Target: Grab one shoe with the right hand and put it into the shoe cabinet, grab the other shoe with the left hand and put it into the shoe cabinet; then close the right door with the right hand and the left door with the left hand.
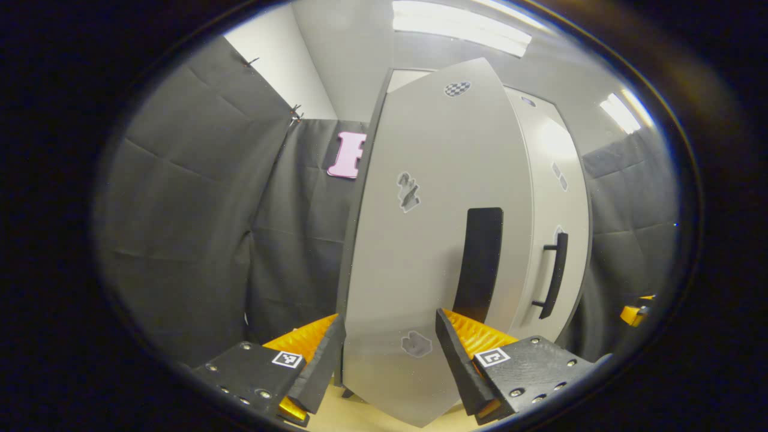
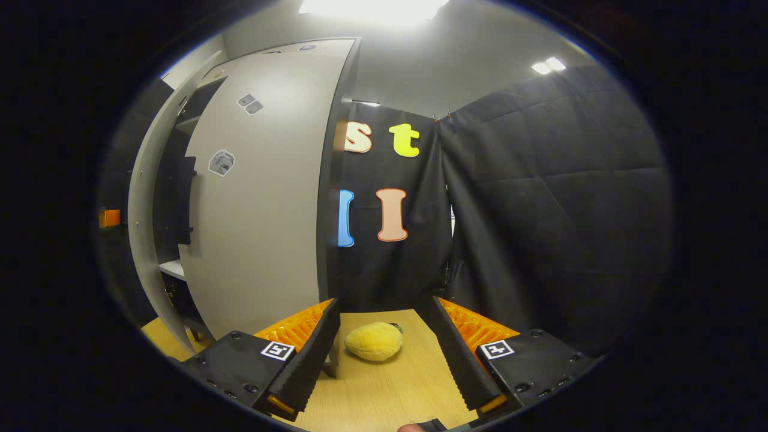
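Observation:
The grey shoe cabinet fills the middle of the left gripper view. Its left door [image 1: 420, 240] stands partly open and faces me, with a flat black handle [image 1: 480, 264] on it. The right door [image 1: 552, 198] lies shut behind it, and its black bar handle [image 1: 555, 273] is in sight. My left gripper [image 1: 390, 318] is open just in front of the left door's lower part, with nothing between its fingers. In the right gripper view the shut right door [image 2: 264, 210] is to my left, and the left door [image 2: 143, 198] swings out beyond it. My right gripper [image 2: 384, 303] is open and holds nothing.
A yellow plush toy [image 2: 373, 341] lies on the wooden floor [image 2: 384, 390] just ahead of the right gripper, beside the cabinet's corner. Black cloth walls close in on both sides. An orange part of the other gripper [image 1: 636, 313] shows at the far right of the left gripper view.

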A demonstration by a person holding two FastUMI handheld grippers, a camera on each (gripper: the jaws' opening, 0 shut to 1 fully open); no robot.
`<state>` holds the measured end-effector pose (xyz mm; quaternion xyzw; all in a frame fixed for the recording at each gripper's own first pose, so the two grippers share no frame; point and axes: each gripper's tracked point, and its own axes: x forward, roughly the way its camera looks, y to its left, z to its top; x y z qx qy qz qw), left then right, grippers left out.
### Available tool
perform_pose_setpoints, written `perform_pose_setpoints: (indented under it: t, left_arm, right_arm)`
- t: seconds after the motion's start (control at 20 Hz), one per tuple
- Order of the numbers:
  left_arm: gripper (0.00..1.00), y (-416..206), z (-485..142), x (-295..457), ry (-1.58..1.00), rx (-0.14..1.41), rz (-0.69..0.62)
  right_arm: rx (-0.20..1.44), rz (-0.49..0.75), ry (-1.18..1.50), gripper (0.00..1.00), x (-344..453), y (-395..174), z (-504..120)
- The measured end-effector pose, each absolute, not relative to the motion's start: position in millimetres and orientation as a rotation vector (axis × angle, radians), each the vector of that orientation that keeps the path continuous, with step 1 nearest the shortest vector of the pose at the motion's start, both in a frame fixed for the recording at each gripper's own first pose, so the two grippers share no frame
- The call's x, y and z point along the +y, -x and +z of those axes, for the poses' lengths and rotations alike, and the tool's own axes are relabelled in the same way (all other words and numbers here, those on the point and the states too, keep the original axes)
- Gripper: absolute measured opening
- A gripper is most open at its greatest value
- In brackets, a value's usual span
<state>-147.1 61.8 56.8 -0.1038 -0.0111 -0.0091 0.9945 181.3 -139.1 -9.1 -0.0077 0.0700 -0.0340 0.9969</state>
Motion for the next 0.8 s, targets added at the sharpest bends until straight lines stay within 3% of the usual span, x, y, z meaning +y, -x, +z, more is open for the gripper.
perform_pose_setpoints:
  t: [0.05,0.1,0.45,0.75,0.8]
  left_arm:
    - [0.94,143.1,57.6,59.6,0.205,-0.025,-0.007]
    - [0.87,137.6,57.6,55.2,0.199,-0.032,0.004]
    - [0.87,125.1,56.3,44.4,0.129,-0.054,0.038]
    - [0.92,161.0,56.3,61.4,0.103,-0.043,0.041]
    - [0.87,168.6,55.8,63.6,0.094,-0.040,0.040]
  right_arm:
    - [0.148,-0.067,0.012,0.96,-141.0,-179.7,-11.5]
    - [0.152,-0.062,0.009,0.96,-143.1,-177.8,-14.0]
    - [0.166,0.014,-0.015,0.96,-139.3,-172.0,-22.0]
    - [0.120,0.056,-0.044,0.96,-124.8,-148.3,-6.0]
    - [0.116,0.061,-0.047,0.96,-120.4,-142.9,-3.9]
